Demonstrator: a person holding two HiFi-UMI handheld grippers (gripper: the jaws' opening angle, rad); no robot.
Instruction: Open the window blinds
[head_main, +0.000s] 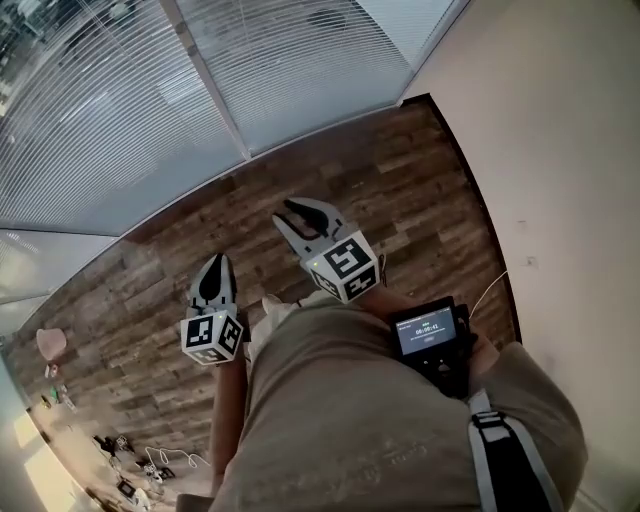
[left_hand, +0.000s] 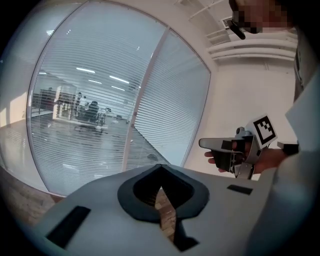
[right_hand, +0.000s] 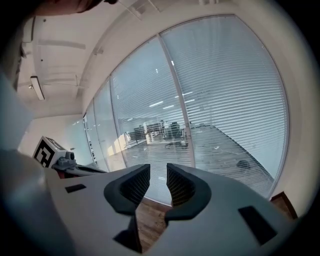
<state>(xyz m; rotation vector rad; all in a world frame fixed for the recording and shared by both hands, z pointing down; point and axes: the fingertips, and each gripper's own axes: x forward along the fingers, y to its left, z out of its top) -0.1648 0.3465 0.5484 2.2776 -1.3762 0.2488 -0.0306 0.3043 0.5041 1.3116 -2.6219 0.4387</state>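
Observation:
The window blinds (head_main: 150, 90) hang lowered over the glass wall ahead, their thin horizontal slats letting an office show through (left_hand: 100, 100) (right_hand: 225, 100). A white upright frame post (head_main: 215, 90) divides the panes. My left gripper (head_main: 214, 262) is held over the wooden floor, well short of the blinds, its jaws shut with nothing between them (left_hand: 160, 169). My right gripper (head_main: 303, 212) is a little further forward and to the right, open and holding nothing (right_hand: 157, 172). Each gripper shows in the other's view: the right gripper (left_hand: 215, 145) and the left gripper (right_hand: 65, 161).
A plain wall (head_main: 540, 120) runs along the right and meets the window in a corner. Wooden floor (head_main: 400, 170) lies between me and the glass. Cables and small items (head_main: 130, 462) lie on the floor at the lower left. A small screen device (head_main: 430, 335) hangs at the person's waist.

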